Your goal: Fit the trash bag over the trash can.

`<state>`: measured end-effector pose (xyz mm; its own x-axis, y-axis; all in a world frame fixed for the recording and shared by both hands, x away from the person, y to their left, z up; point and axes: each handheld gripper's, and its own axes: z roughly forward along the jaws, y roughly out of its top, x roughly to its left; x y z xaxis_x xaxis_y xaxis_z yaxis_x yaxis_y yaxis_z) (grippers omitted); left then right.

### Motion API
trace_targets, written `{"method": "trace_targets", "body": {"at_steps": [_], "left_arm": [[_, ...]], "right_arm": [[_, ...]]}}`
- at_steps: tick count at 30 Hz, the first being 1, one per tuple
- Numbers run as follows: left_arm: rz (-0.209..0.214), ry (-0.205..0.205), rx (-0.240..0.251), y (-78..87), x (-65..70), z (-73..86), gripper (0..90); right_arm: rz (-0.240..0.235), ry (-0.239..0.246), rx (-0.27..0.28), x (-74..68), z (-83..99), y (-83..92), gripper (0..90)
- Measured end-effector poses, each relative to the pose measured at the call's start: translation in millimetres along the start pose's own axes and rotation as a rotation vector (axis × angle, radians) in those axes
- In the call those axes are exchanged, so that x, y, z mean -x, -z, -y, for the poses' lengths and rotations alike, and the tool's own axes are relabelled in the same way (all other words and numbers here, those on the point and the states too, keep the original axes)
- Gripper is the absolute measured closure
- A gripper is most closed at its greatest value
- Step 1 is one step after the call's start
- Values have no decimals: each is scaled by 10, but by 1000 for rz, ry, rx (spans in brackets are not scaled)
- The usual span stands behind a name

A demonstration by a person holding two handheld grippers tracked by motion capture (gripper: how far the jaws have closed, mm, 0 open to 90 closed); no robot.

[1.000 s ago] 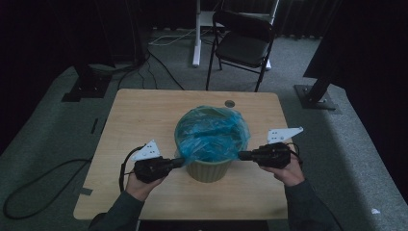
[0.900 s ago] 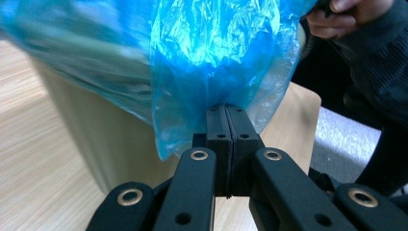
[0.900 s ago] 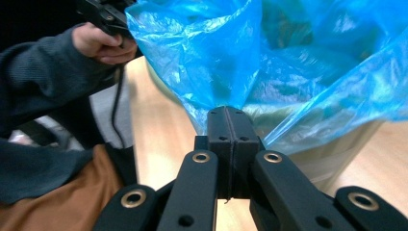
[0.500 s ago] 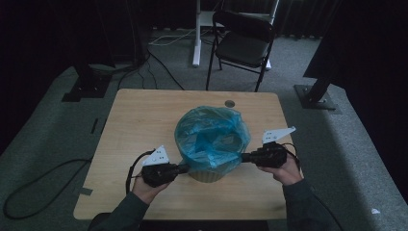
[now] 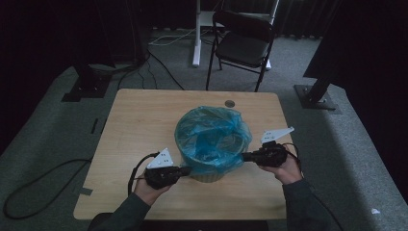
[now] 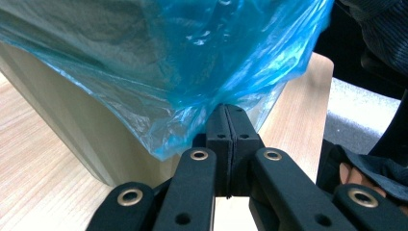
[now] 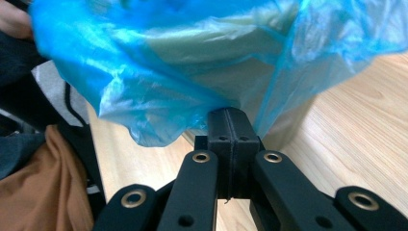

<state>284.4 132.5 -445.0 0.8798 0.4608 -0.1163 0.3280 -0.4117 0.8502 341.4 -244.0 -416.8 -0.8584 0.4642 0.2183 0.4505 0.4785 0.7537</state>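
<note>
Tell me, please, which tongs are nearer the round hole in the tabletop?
Right. The right tongs grip the blue bag on the side nearer the hole; the left tongs grip it lower, farther off.

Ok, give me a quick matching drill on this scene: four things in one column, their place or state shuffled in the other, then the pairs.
Things:
1. blue bag
2. left gripper
3. folding chair
4. bin

Places or states:
A. on the floor beyond the table
B. standing on the table, beige, lined with plastic
C. draped over the bin's rim, hanging down outside
D. shut on the bag's hem, low at the bin's side

Pairs: 1-C, 2-D, 3-A, 4-B
</note>
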Motion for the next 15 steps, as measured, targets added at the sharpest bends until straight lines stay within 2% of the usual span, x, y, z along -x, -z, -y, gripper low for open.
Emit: {"method": "trace_targets", "body": {"at_steps": [1, 4, 5, 8, 9, 10, 11, 14, 15], "left_arm": [[-9, 5, -4, 3, -23, 9, 893], [-20, 21, -8, 7, -60, 25, 893], [-33, 42, -12, 17, -104, 48, 893], [-42, 60, -14, 30, -141, 67, 890], [-47, 86, -8, 55, -174, 78, 875], [-47, 86, -8, 55, -174, 78, 850], [-65, 111, 9, 101, -203, 83, 819], [-72, 131, 36, 173, -236, 86, 735], [-76, 138, 53, 228, -250, 84, 735]], "right_arm": [[6, -17, 1, 30, 25, 3, 900], [19, -17, 0, 30, 22, 24, 900], [46, -19, -2, 40, 21, 44, 900], [71, -27, -12, 64, 32, 59, 900], [83, -39, -11, 91, 52, 70, 900], [83, -39, -11, 91, 52, 70, 900], [89, -44, -7, 95, 61, 85, 900], [101, -42, -1, 94, 59, 120, 899], [99, -41, 4, 92, 57, 138, 897]]}}
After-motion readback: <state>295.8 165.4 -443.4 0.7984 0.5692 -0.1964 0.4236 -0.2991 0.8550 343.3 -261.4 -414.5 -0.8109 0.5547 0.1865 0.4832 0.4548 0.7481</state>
